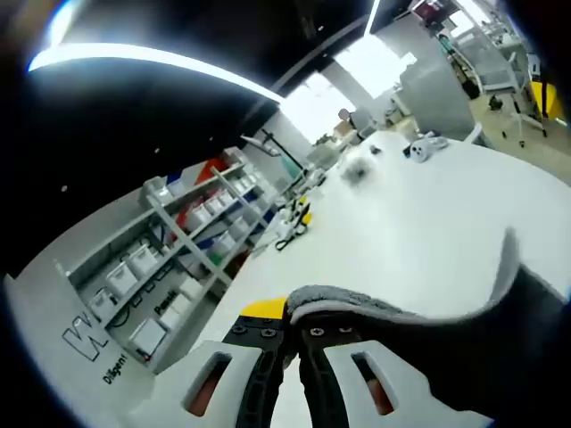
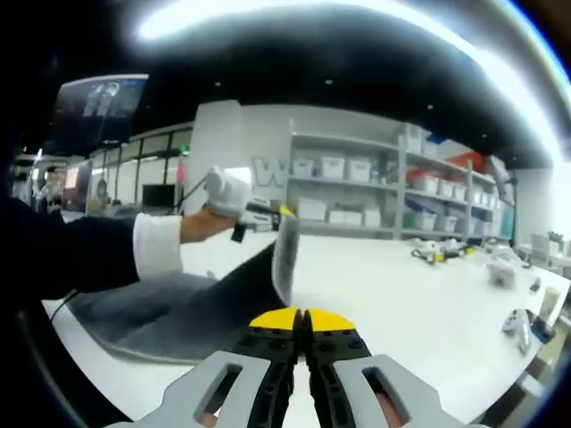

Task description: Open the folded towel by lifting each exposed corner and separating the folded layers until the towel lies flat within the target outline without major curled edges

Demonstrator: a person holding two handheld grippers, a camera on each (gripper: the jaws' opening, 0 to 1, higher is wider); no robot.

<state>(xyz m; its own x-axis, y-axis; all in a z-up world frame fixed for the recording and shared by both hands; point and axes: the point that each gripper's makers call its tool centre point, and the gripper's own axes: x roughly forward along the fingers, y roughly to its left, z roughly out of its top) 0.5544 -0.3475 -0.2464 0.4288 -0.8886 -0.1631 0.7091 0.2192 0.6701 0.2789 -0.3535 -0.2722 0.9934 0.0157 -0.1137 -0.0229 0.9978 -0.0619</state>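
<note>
Both jaws clamped on towel (image 2: 210,312).

Your left tongs (image 1: 292,332): jaws closed together, clamping grey fabric edge. Your right tongs (image 2: 300,321): jaws closed together, yellow tips touching. Your left hand (image 2: 207,223), dark sleeve, white cuff, arm extended, grips left tongs' handle.

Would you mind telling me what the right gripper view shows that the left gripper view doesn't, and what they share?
Right gripper view: a person's hand with a dark sleeve holding the left gripper on a raised corner of the towel, and the right gripper, jaws closed.

Left gripper view: the left gripper up close, jaws clamped on the towel's grey edge.

Both: the towel, the white table and storage shelves.
</note>
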